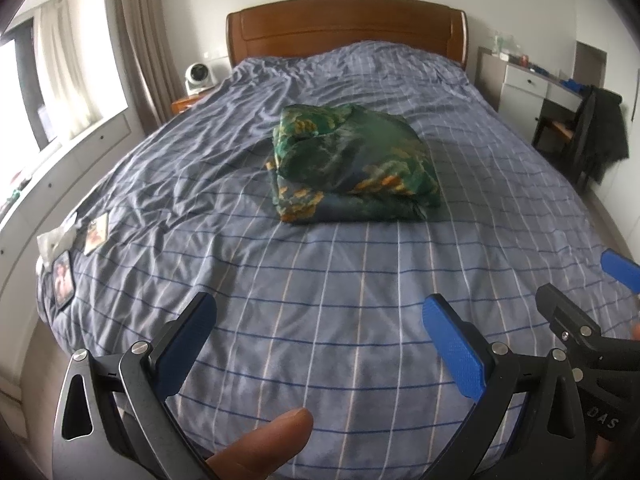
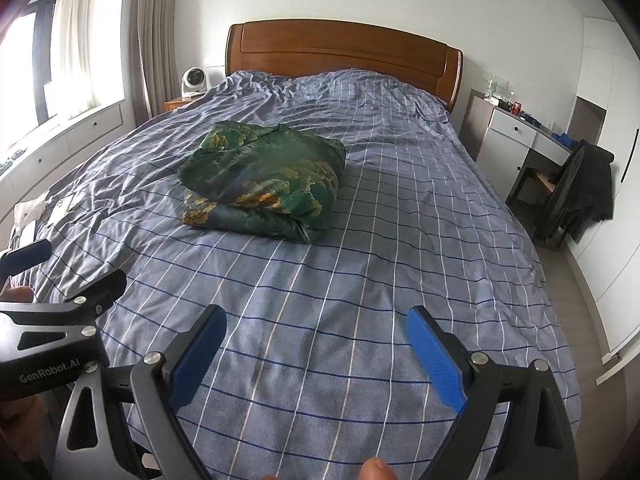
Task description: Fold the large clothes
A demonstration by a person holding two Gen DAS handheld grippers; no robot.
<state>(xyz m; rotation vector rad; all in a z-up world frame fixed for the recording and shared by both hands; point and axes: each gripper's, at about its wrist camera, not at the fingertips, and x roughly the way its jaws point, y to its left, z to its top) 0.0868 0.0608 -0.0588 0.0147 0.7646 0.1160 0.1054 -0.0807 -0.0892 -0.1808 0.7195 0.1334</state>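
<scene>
A green garment with orange and blue print [image 1: 352, 164] lies folded in a thick bundle in the middle of the bed; it also shows in the right wrist view [image 2: 264, 180]. My left gripper [image 1: 320, 312] is open and empty, held over the foot of the bed well short of the bundle. My right gripper [image 2: 316, 328] is open and empty, beside the left one. The right gripper also shows at the right edge of the left wrist view [image 1: 580, 284], and the left gripper shows at the left edge of the right wrist view [image 2: 64, 268].
The bed has a blue checked cover [image 1: 320, 280] and a wooden headboard [image 1: 344, 24]. A phone [image 1: 63, 278] and papers [image 1: 96, 234] lie near the bed's left edge. A white fan [image 1: 198, 76] stands on the nightstand. A desk and a chair with a dark jacket [image 1: 600, 132] stand at the right.
</scene>
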